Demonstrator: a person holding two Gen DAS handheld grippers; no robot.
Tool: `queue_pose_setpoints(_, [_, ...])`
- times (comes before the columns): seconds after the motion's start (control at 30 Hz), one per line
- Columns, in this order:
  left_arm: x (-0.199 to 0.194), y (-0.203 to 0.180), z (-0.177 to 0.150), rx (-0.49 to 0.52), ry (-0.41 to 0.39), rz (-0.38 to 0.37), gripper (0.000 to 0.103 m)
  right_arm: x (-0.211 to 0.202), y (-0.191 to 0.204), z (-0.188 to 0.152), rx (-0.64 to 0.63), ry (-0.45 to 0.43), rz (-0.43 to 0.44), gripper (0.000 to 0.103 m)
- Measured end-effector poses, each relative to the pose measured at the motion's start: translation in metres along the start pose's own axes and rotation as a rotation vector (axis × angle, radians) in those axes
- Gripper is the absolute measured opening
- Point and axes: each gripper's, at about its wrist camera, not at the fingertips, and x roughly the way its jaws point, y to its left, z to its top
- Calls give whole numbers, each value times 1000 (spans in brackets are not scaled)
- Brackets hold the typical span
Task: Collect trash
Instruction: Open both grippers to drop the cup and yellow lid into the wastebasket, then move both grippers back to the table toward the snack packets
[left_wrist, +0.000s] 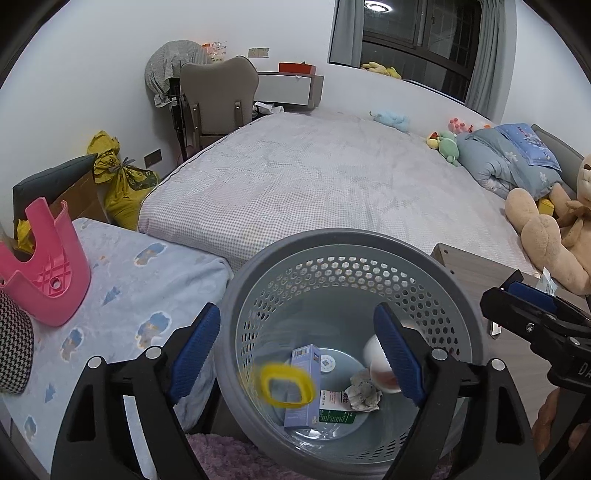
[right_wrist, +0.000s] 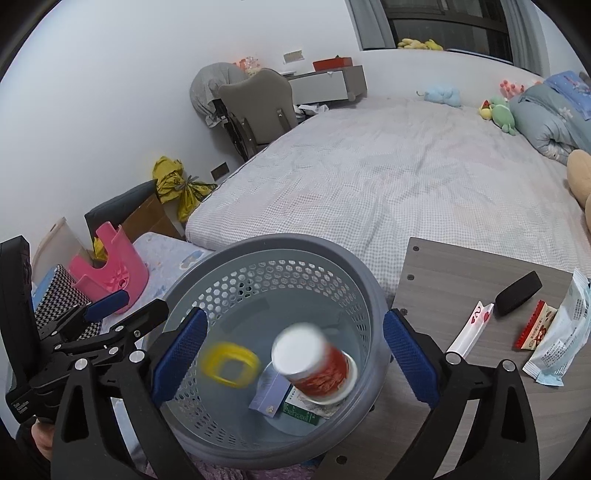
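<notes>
A grey perforated bin (left_wrist: 332, 236) (right_wrist: 280, 240) stands below both grippers. My left gripper (left_wrist: 295, 310) is open over it with nothing between its pads. My right gripper (right_wrist: 295, 314) is open as well. A blurred yellow ring (left_wrist: 286, 384) (right_wrist: 229, 363) is in the air inside the bin, touching no pad. A red and white cup (right_wrist: 314, 362) is tilted inside the bin, also blurred. At the bottom lie a pale blue box (left_wrist: 303, 384), a green and white box (left_wrist: 334, 406) and crumpled paper (left_wrist: 364, 395). In the left wrist view the cup (left_wrist: 373, 354) is partly hidden behind a finger.
To the bin's right, a wooden table (right_wrist: 461, 277) holds a white sachet (right_wrist: 472, 325), a black object (right_wrist: 517, 293), a red packet (right_wrist: 535, 325) and a pale pouch (right_wrist: 565, 332). A bed (left_wrist: 332, 177) lies behind. A pink stool (left_wrist: 48, 273) rests upside down at left.
</notes>
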Motion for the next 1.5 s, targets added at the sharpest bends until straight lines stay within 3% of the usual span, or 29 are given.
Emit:
queue_pose_setpoints(1.07, [-14, -7, -8, 19, -18, 65, 81, -7, 0, -8, 1, 7, 17, 94])
queue_pose_setpoints(1.5, [-15, -24, -17, 52, -18, 76, 81, -23, -16, -23, 30, 3, -26, 94])
